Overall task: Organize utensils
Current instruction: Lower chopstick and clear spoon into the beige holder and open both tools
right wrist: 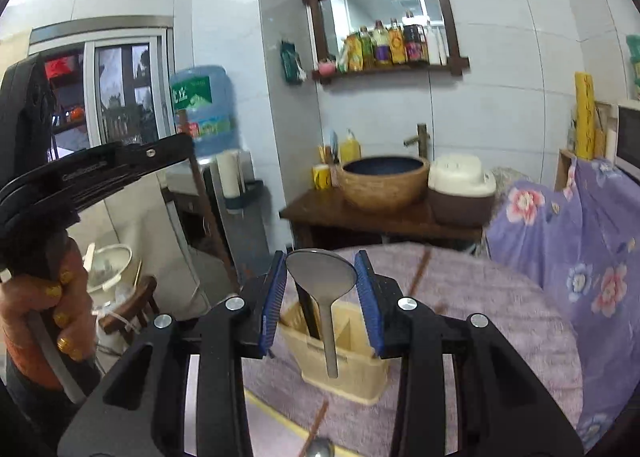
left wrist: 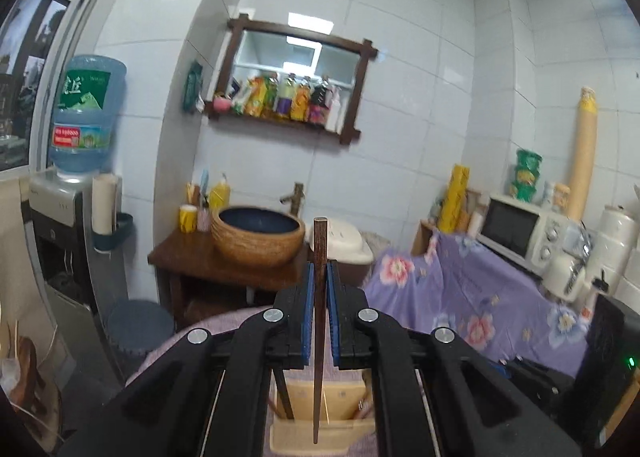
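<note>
My left gripper [left wrist: 320, 265] is shut on a dark wooden chopstick [left wrist: 319, 337] that stands upright between its blue pads, its lower tip hanging over a cream utensil holder [left wrist: 344, 401]. Another dark chopstick [left wrist: 285, 397] leans inside that holder. My right gripper [right wrist: 321, 277] is shut on the bowl of a metal spoon [right wrist: 322, 271], bowl up and handle hanging down in front of the cream utensil holder [right wrist: 352, 361]. A dark utensil [right wrist: 307, 313] stands in the holder. Loose chopsticks [right wrist: 421, 272] and a second spoon [right wrist: 320, 449] lie on the purple table cloth [right wrist: 480, 317].
A hand [right wrist: 48, 317] grips the other tool at the left of the right wrist view. Beyond the round table stand a wooden washstand with a woven basin [right wrist: 384, 185], a water dispenser [left wrist: 86, 117], a floral-draped counter [left wrist: 460, 289] and a microwave [left wrist: 516, 229].
</note>
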